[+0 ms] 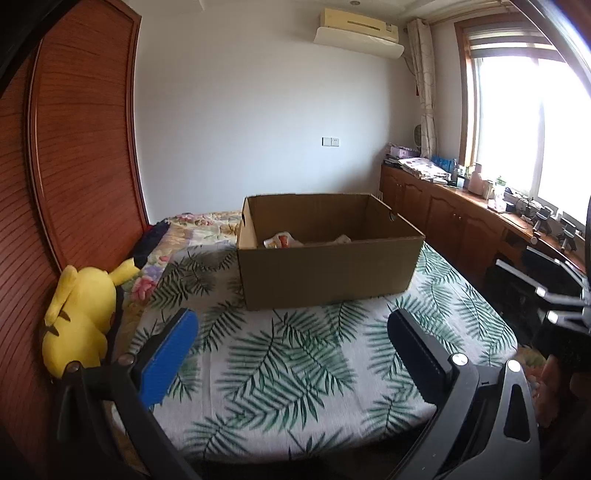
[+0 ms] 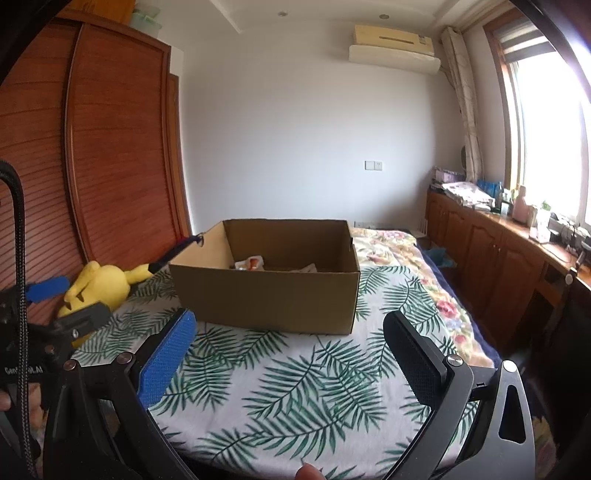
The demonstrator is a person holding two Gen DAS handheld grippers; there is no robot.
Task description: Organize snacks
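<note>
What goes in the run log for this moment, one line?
left claw: open, empty | right claw: open, empty | cardboard box: on bed, snack packets inside | leaf-print cover: no loose snacks visible

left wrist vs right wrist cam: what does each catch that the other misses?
Only left wrist: the right gripper's body at the right edge, and small tripods on the counter.
Only right wrist: the left gripper beside the toy, a green container atop the wardrobe, a fingertip at the bottom edge.
Both: open cardboard box holding snack packets, yellow plush toy, leaf-print bedspread, air conditioner, own open jaws.
</note>
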